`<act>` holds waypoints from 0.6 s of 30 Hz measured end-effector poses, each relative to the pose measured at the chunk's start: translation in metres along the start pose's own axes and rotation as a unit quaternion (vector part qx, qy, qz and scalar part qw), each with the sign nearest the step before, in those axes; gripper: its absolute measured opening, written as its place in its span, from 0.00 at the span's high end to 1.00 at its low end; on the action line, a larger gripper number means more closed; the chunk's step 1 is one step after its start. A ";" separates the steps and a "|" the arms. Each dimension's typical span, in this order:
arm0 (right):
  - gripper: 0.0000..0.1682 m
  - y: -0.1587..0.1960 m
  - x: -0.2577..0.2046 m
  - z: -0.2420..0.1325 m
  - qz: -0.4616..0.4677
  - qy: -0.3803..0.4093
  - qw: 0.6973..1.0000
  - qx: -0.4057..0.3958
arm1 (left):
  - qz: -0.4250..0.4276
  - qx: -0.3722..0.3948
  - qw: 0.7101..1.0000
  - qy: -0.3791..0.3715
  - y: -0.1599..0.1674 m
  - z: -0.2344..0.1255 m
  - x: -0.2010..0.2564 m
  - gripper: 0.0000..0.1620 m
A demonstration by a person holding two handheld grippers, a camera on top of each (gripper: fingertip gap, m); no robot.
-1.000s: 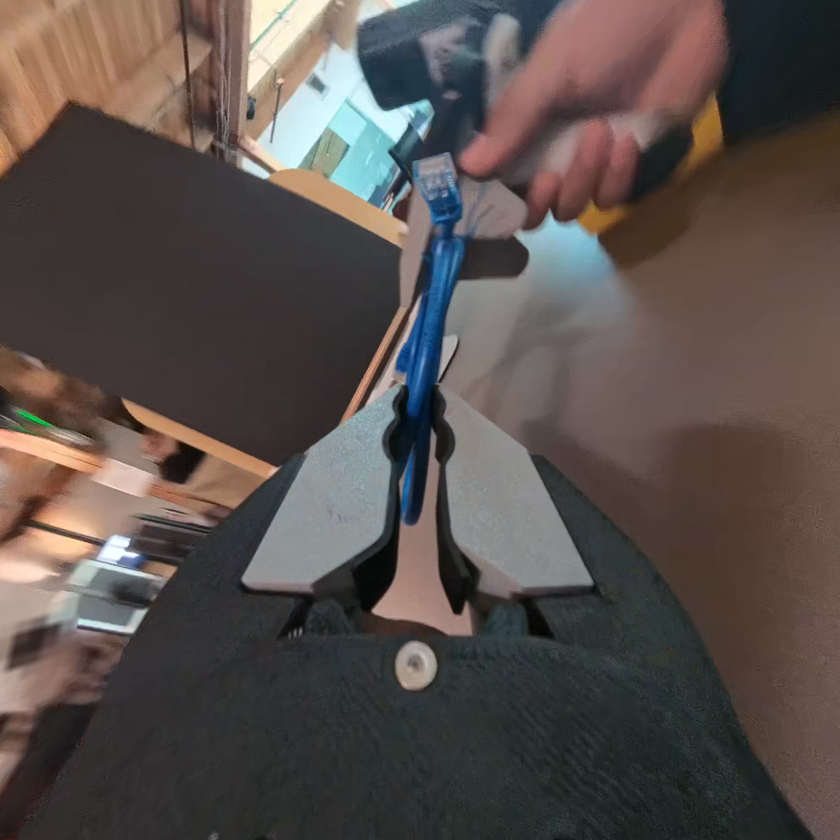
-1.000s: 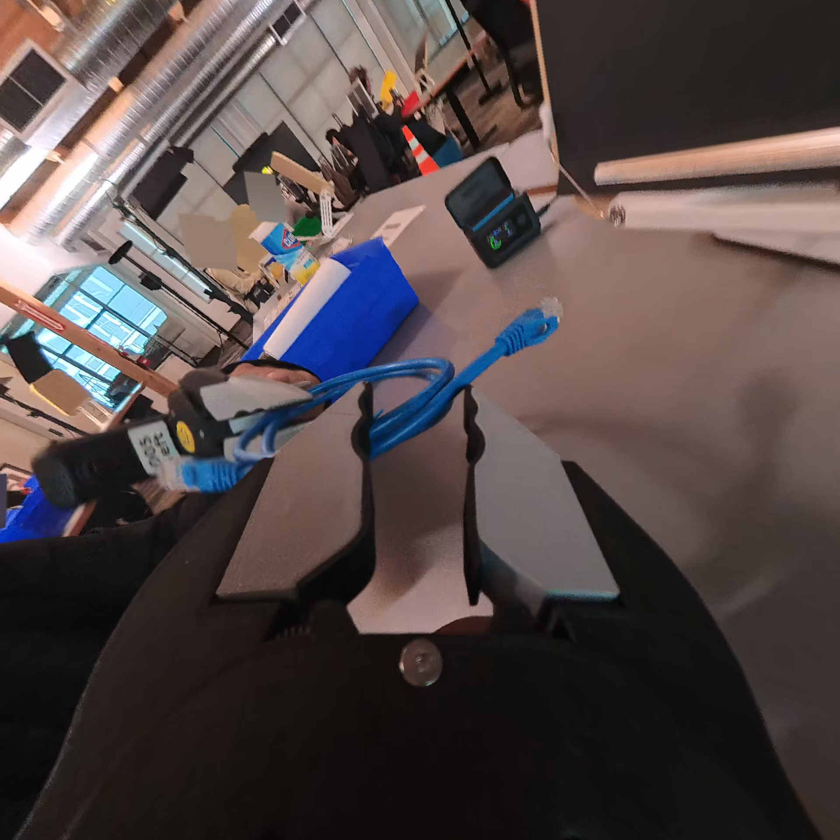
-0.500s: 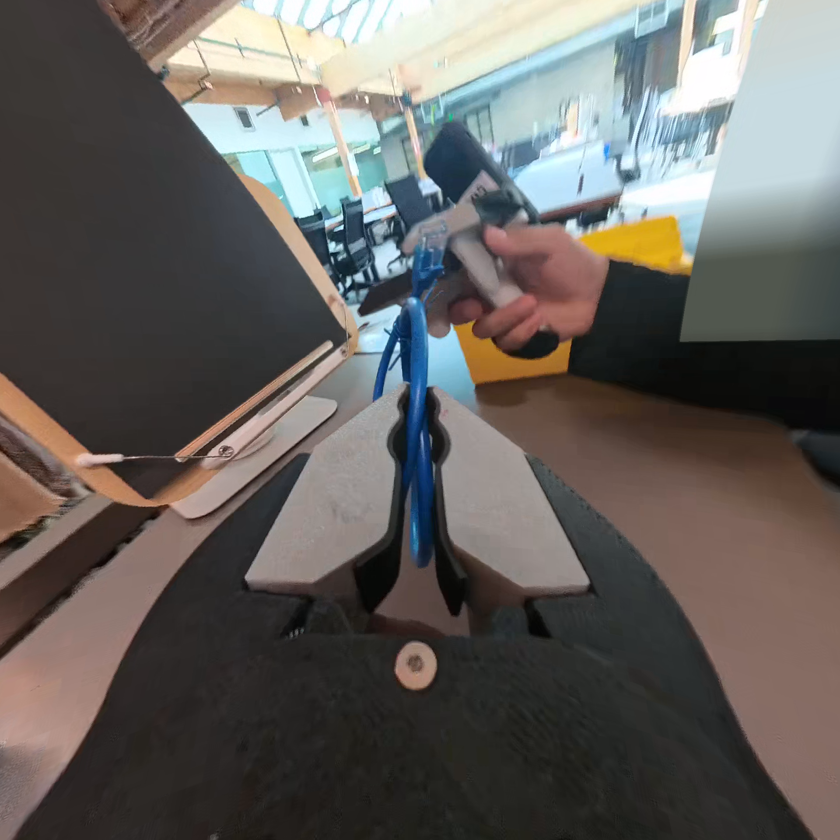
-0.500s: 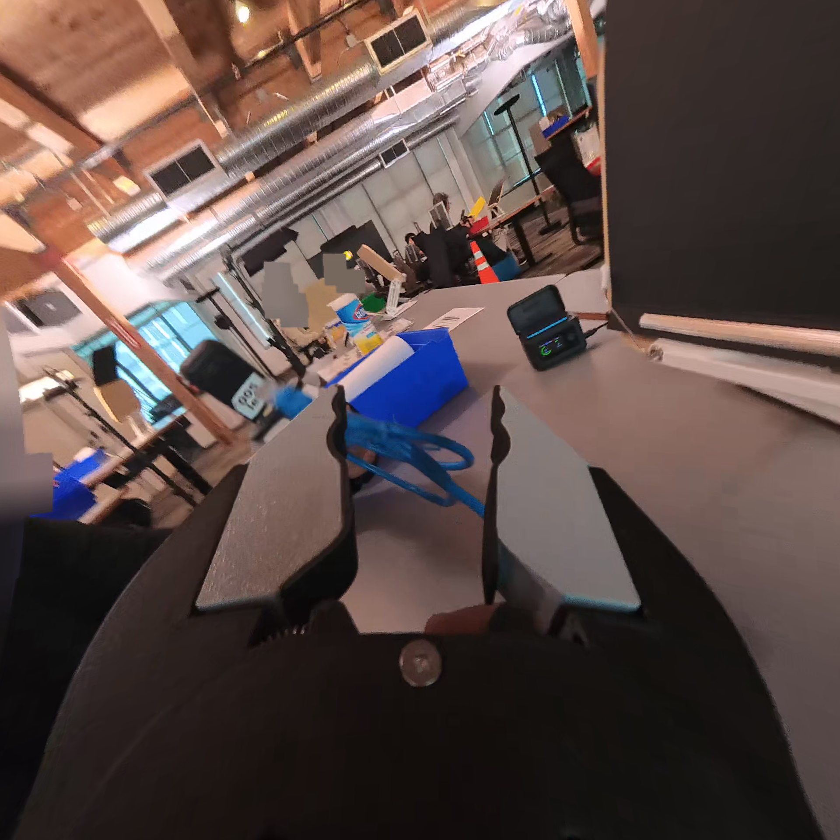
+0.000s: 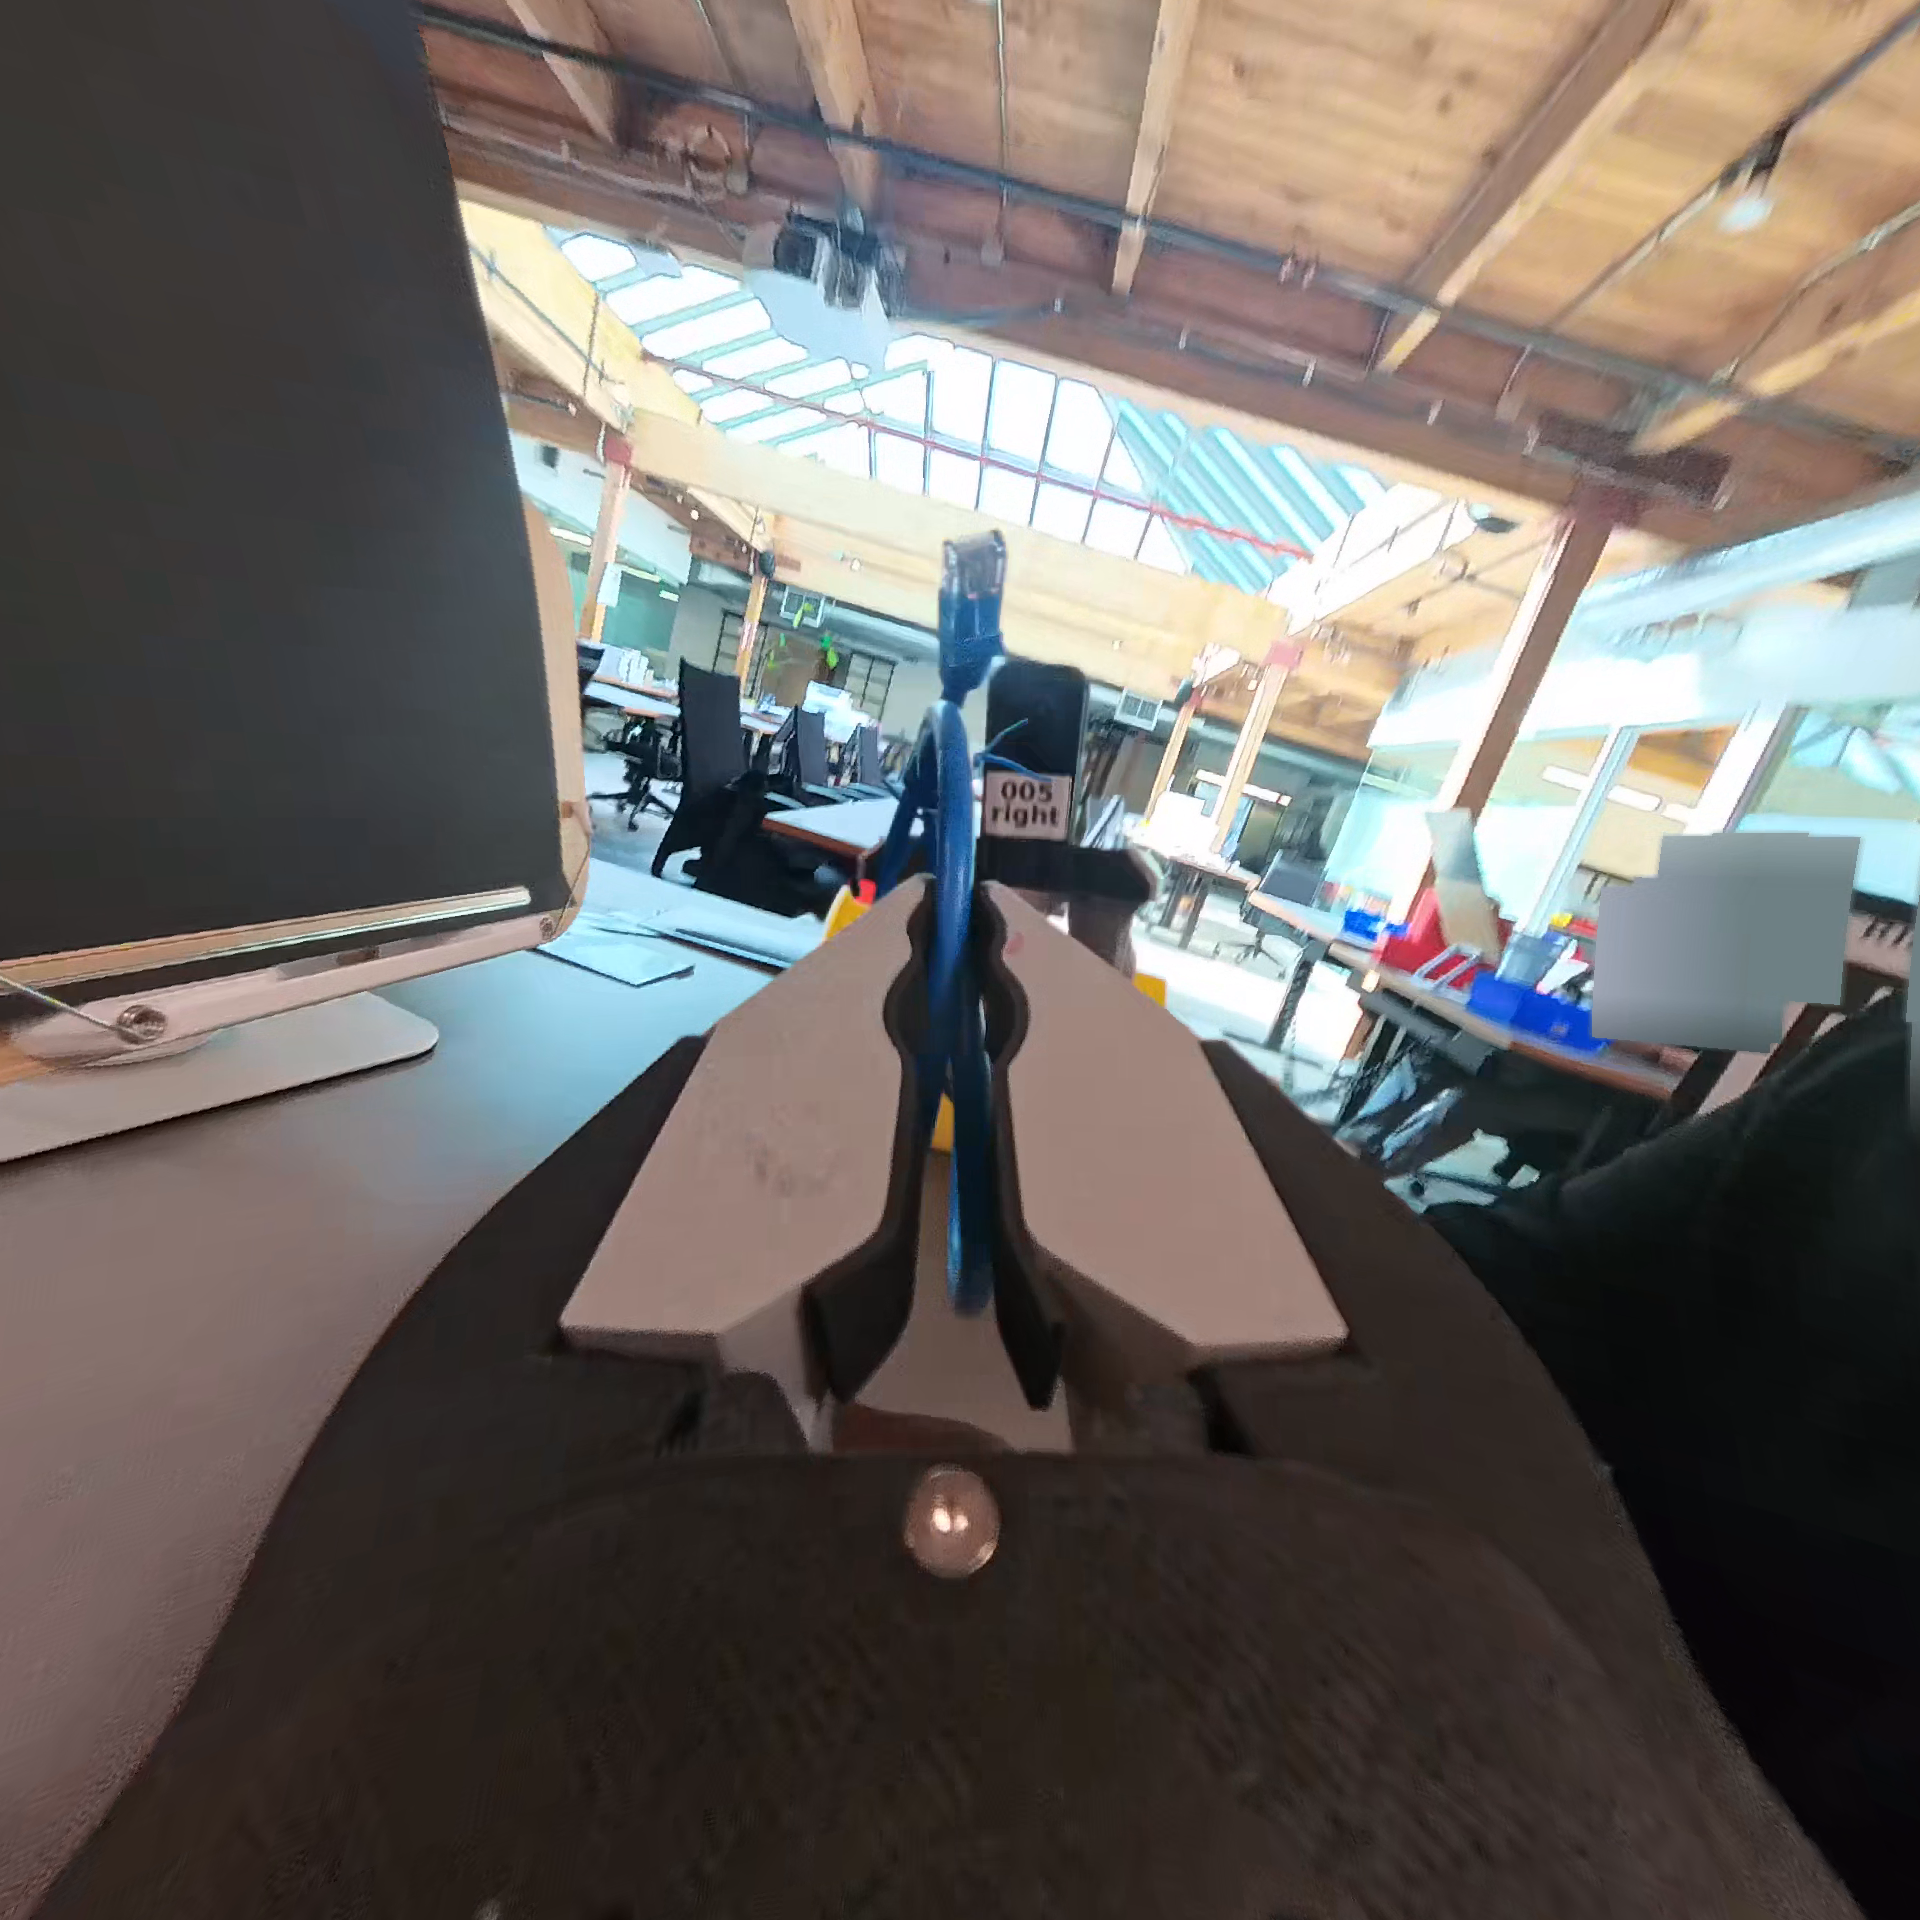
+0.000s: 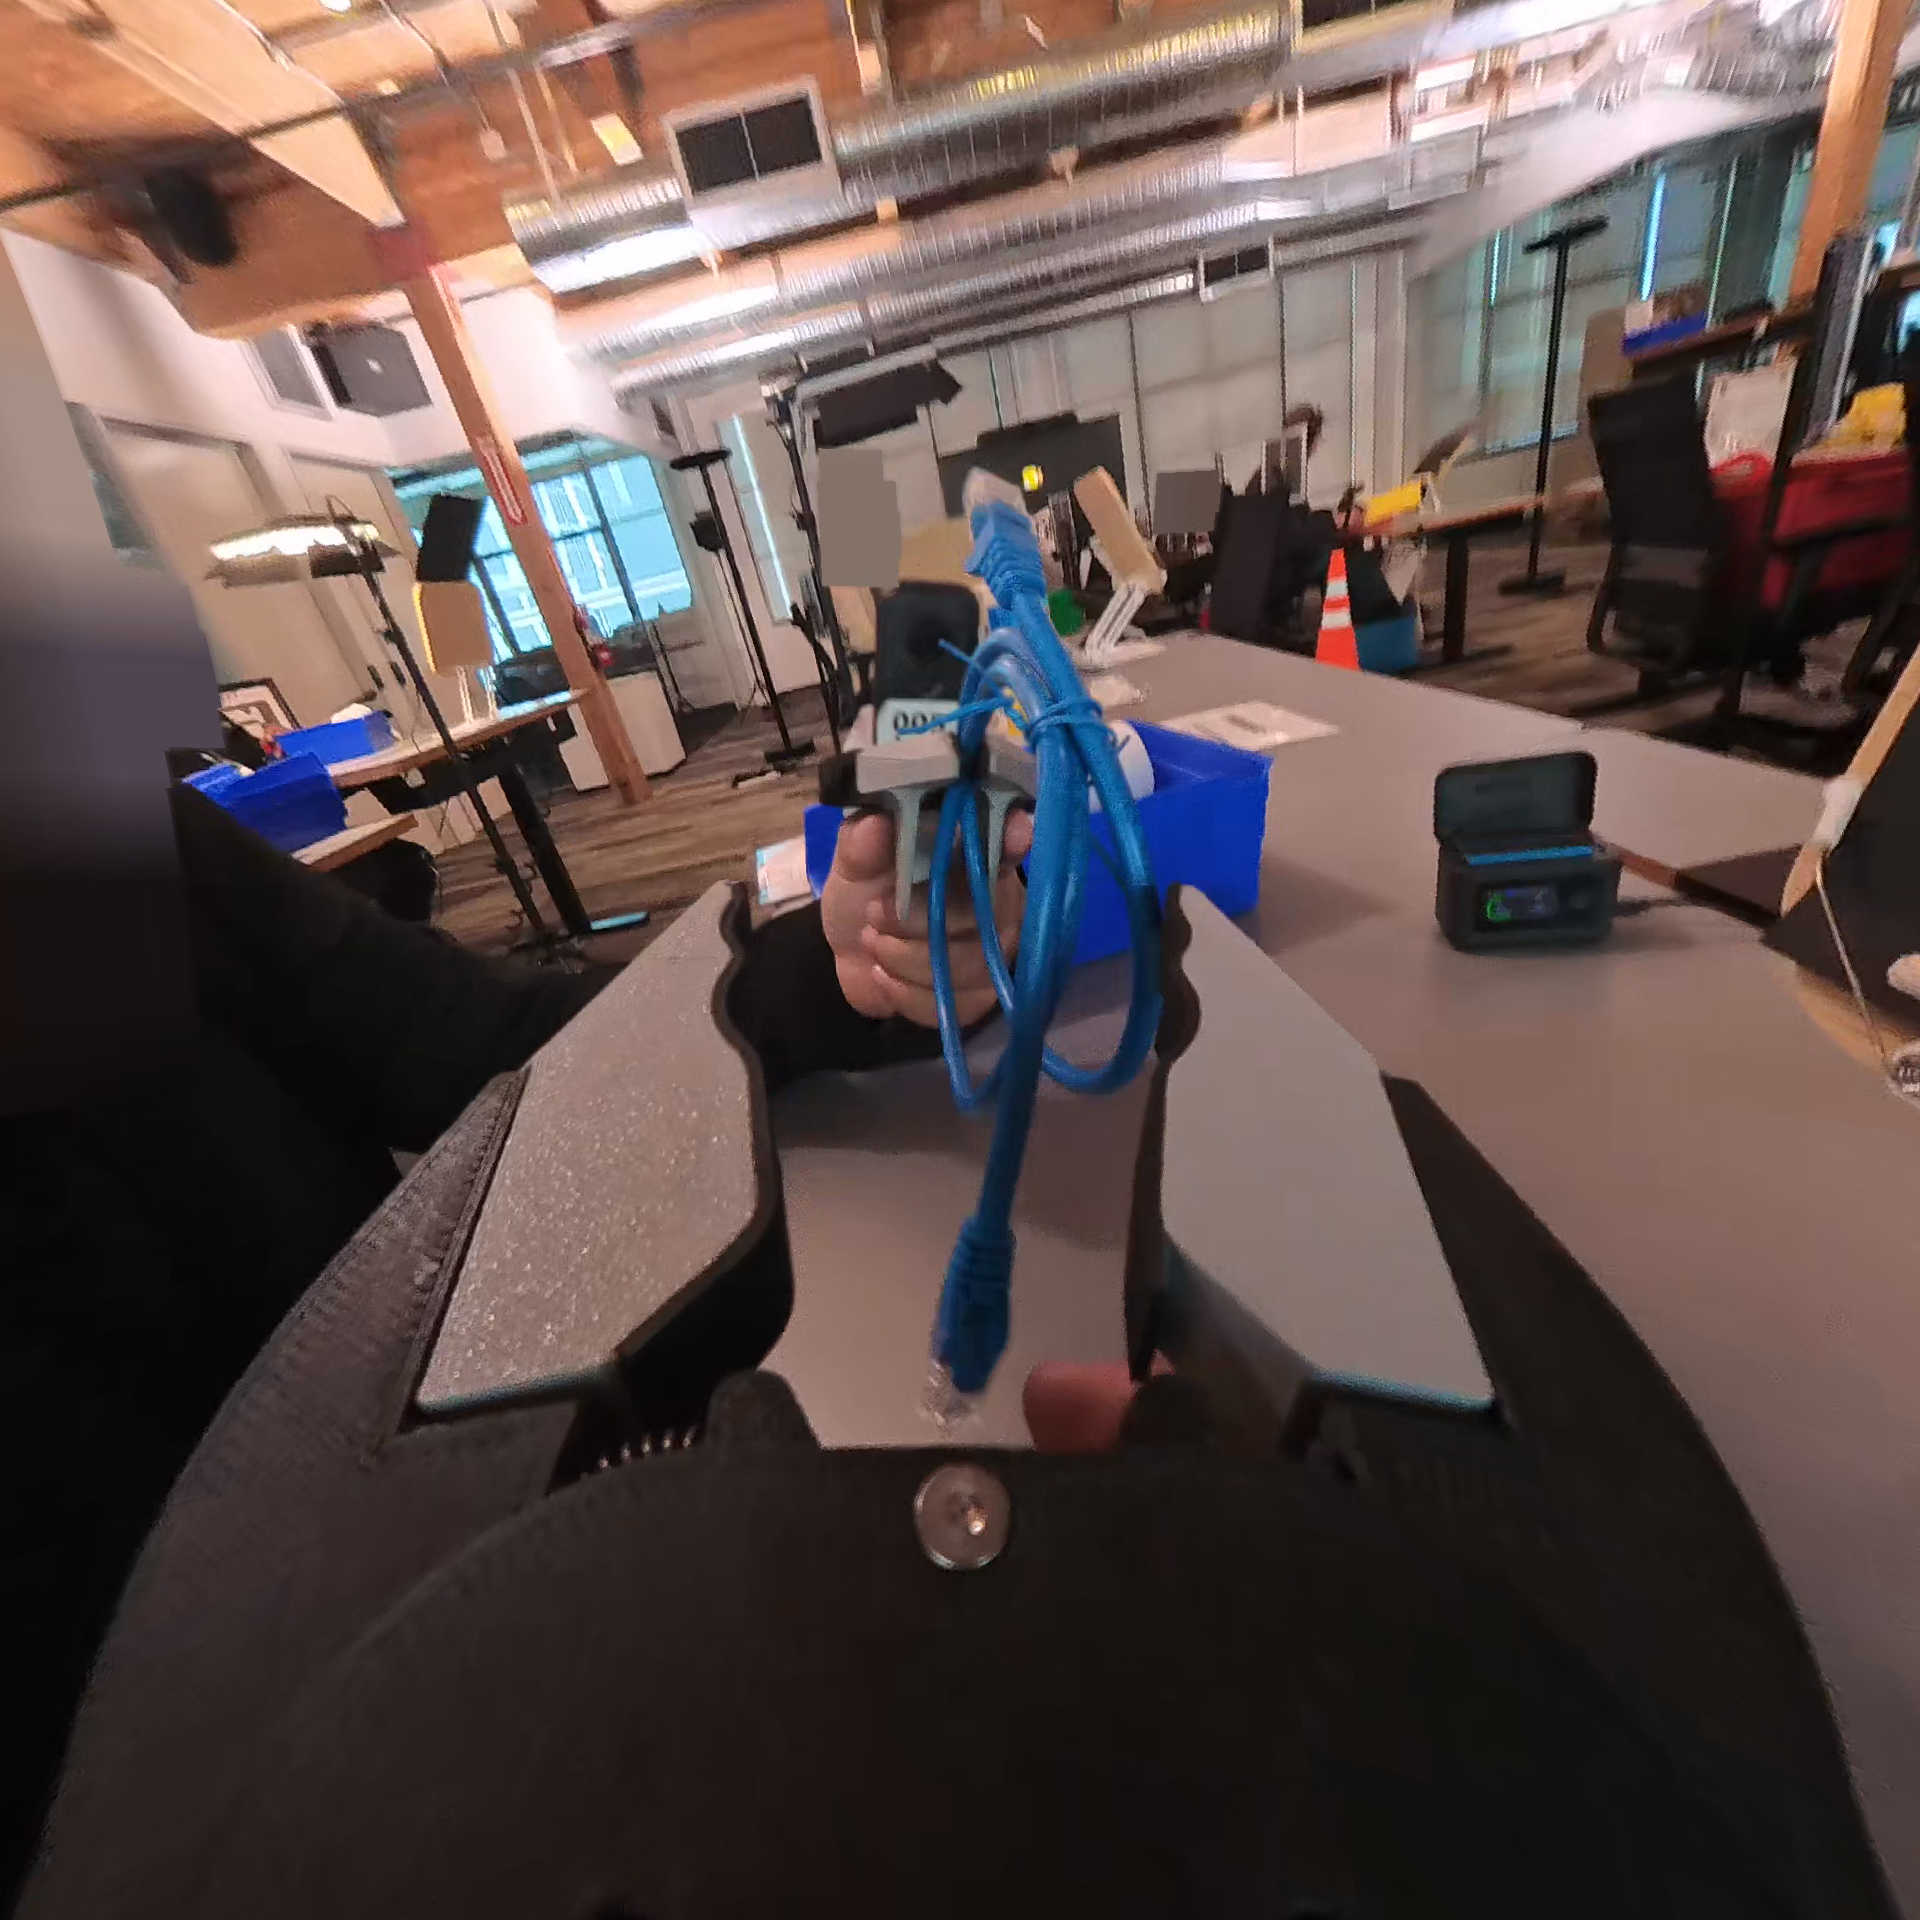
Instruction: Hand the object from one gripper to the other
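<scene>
A coiled blue network cable [image 5: 961, 1039] stands upright in my left gripper [image 5: 956, 899], which is shut on it. One plug [image 5: 971, 582] points up. In the right wrist view the left gripper [image 6: 961, 779] faces me and is held by a hand [image 6: 883, 935]. The cable [image 6: 1049, 883] hangs from it into the gap of my right gripper [image 6: 951, 914]. That gripper is open, with a finger on each side of the coil. The lower plug [image 6: 977, 1309] dangles deep between the fingers. The right gripper's black body [image 5: 1034, 717] shows just beyond the left fingertips.
A dark monitor [image 5: 208, 468] on a silver stand [image 5: 208, 1049] is at the left of the grey table [image 6: 1558, 1091]. A blue bin [image 6: 1195, 831] and a black charging case [image 6: 1517, 862] sit farther back. Office desks and chairs lie beyond. My right fingertips sit around 8 cm from my left ones.
Both grippers have tilted up from the table to level and now face each other. The right jaws have opened wider. The cable has turned from lying flat to hanging upright.
</scene>
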State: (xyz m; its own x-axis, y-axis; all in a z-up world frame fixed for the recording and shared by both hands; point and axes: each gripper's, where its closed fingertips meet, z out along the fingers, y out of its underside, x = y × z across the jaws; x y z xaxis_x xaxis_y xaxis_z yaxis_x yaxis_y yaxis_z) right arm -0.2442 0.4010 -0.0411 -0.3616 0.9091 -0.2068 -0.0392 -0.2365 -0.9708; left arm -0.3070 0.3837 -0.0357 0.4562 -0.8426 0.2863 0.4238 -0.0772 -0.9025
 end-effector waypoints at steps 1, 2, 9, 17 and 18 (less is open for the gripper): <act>0.57 -0.001 0.001 -0.001 -0.005 0.005 1.000 0.004 | -0.009 0.008 1.000 0.003 -0.003 -0.002 -0.001 0.98; 0.62 0.003 0.006 0.000 -0.009 0.025 1.000 -0.008 | -0.013 0.012 1.000 0.005 -0.005 -0.003 -0.001 0.98; 0.92 0.029 0.037 0.017 -0.023 0.109 0.992 -0.065 | -0.021 -0.001 1.000 0.011 0.004 0.004 0.003 0.98; 0.99 0.019 0.056 0.006 -0.025 0.170 0.984 -0.042 | 0.054 -0.053 0.992 -0.096 0.020 0.004 -0.026 0.86; 0.99 0.016 0.059 0.003 -0.027 0.182 0.982 -0.035 | 0.062 -0.053 0.991 -0.108 0.020 0.003 -0.029 0.82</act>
State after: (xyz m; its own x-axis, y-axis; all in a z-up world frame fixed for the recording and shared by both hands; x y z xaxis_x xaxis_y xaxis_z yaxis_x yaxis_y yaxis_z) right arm -0.2692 0.4494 -0.0684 -0.0042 0.9851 -0.1717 0.0202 -0.1716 -0.9850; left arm -0.3096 0.4077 -0.0610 0.6619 -0.7159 0.2222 0.2743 -0.0446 -0.9606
